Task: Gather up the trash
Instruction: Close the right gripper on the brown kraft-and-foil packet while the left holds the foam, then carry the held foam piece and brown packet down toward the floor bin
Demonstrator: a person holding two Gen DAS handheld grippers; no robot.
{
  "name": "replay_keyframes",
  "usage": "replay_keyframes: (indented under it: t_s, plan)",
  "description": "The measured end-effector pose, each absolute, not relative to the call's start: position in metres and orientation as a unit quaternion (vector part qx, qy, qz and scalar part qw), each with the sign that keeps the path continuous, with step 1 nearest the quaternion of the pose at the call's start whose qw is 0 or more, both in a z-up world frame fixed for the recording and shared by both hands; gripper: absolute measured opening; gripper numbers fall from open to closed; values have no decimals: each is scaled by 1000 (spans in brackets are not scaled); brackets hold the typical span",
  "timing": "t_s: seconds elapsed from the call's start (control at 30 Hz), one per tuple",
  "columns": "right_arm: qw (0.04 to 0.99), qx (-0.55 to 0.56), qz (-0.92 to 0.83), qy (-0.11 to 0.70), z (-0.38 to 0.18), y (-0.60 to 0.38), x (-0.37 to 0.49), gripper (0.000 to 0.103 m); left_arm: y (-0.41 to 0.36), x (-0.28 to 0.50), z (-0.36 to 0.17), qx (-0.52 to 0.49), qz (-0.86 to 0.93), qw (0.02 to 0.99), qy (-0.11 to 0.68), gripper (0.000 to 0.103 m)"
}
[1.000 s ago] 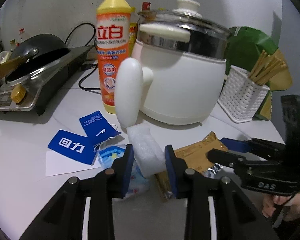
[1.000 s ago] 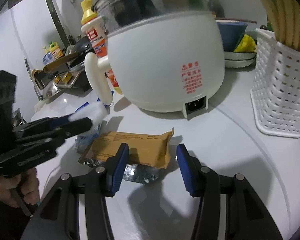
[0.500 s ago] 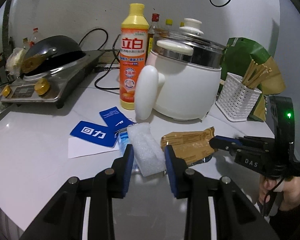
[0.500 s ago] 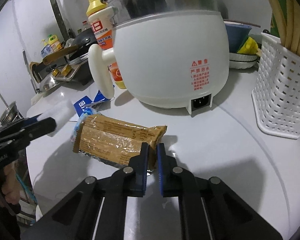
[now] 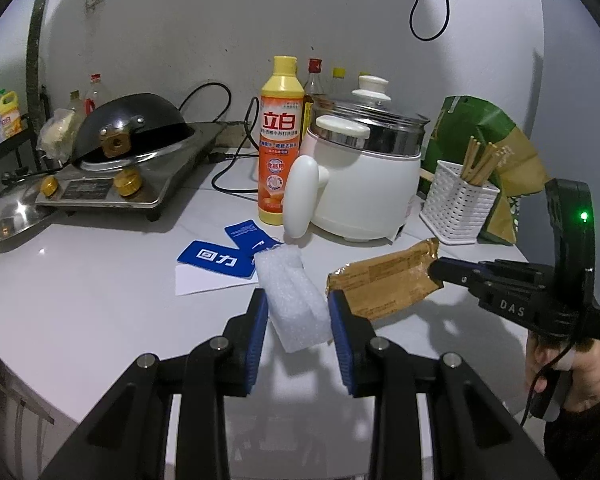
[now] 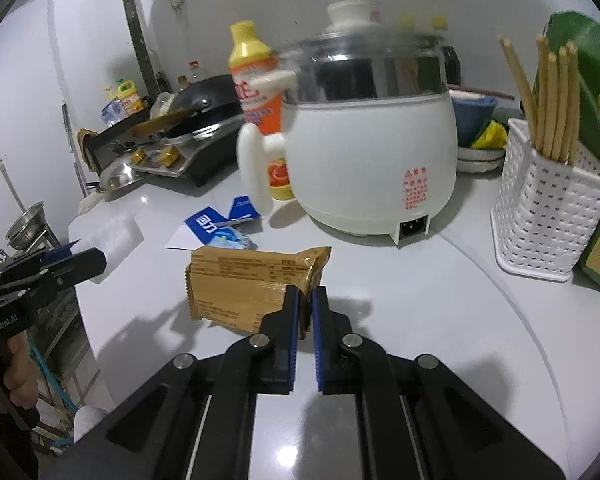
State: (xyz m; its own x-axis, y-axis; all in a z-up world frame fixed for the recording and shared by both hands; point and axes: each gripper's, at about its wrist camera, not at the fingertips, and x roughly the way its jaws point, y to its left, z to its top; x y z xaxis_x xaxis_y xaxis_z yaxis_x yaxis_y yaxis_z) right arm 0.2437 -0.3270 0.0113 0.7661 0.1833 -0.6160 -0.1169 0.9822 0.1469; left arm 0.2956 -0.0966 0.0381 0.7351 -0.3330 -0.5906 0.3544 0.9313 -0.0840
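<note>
- Trash: two pieces are up off the tabletop (image 5: 80,288) now, both in front of the white cooker (image 5: 364,184). The white foam block (image 5: 294,300) sits clamped in my left tool (image 5: 298,316), and the brown wrapper (image 6: 256,284) hangs from my right tool (image 6: 305,308), pinched at its near right corner.
- More litter lies on the tabletop in front of the cooker's handle: the blue tags (image 5: 216,258) on a white slip, and a small blue-and-white packet (image 6: 232,238) just behind the wrapper as the right wrist view shows it.
- To do this step well, I judge I should keep both grips firm and carry both pieces level and clear of the cooker handle and the white chopstick basket (image 6: 548,216). The wrapper is held by one thin corner only, so a quick swing could tear it loose; slow, steady travel suits it. No bin shows in either view, so I cannot tell where it goes.
- Against a second ago: my right tool then stood open over the wrapper, which lay flat; now it is shut on the wrapper and has raised it. My left tool gripped the foam then too, but low and close to the cooker; now it is higher and farther back from the cooker.
</note>
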Motion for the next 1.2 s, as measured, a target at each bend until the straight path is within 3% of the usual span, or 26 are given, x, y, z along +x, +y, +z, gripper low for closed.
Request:
replay_keyframes:
  t_s: [1.2]
  plan:
    - [947, -25, 138, 289, 41, -223, 130, 3, -17, 163, 32, -18, -147, 949, 279, 30]
